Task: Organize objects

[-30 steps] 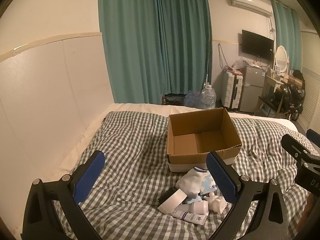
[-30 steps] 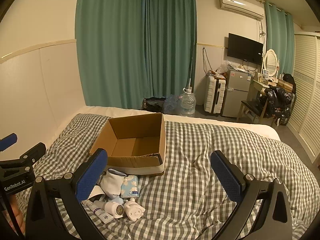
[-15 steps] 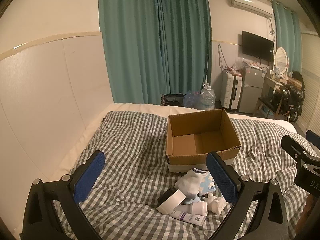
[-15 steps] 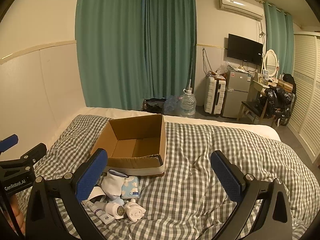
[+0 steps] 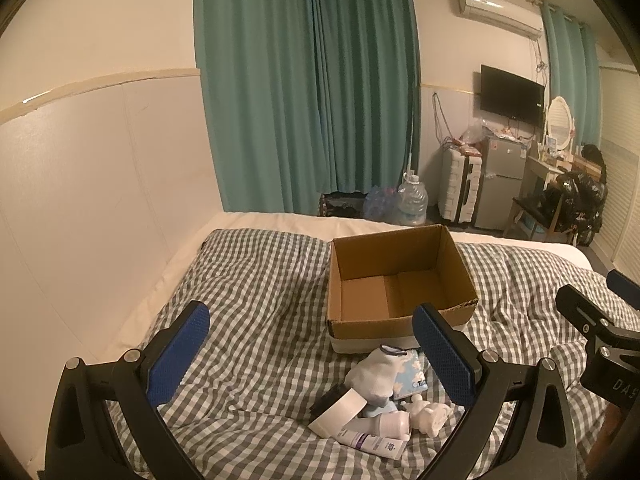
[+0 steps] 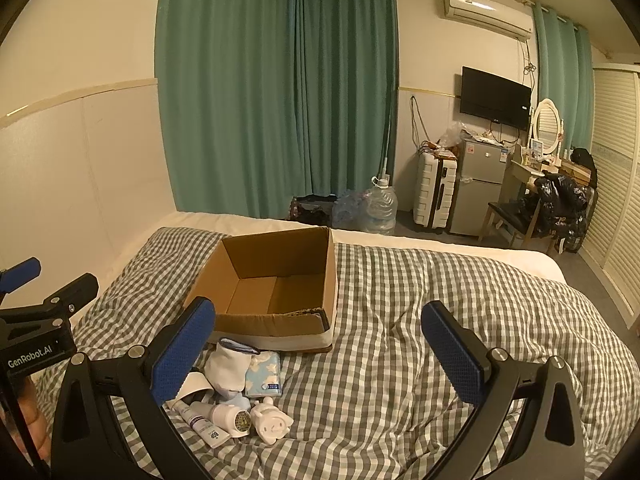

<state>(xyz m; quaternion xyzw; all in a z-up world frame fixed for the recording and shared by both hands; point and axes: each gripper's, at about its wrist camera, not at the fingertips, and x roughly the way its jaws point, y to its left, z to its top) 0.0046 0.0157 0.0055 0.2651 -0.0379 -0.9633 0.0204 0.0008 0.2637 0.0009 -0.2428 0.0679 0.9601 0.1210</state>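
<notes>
Clutter [image 5: 376, 400] beside the empty cardboard box [image 5: 396, 280] lies as it did a second ago, both grippers [image 5: 308, 356] [image 6: 320, 356] still wide open, empty: sorting unstarted.

Open empty cardboard box [image 5: 400, 280] on checked quilt, small toiletries pile [image 5: 376, 408] just before it

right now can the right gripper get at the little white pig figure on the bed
Probably yes. The right gripper is open and empty, and the white pig figure lies at the near right edge of the pile, on the checked duvet, with nothing on top of it. Only the small bottle lies close on its left.
</notes>
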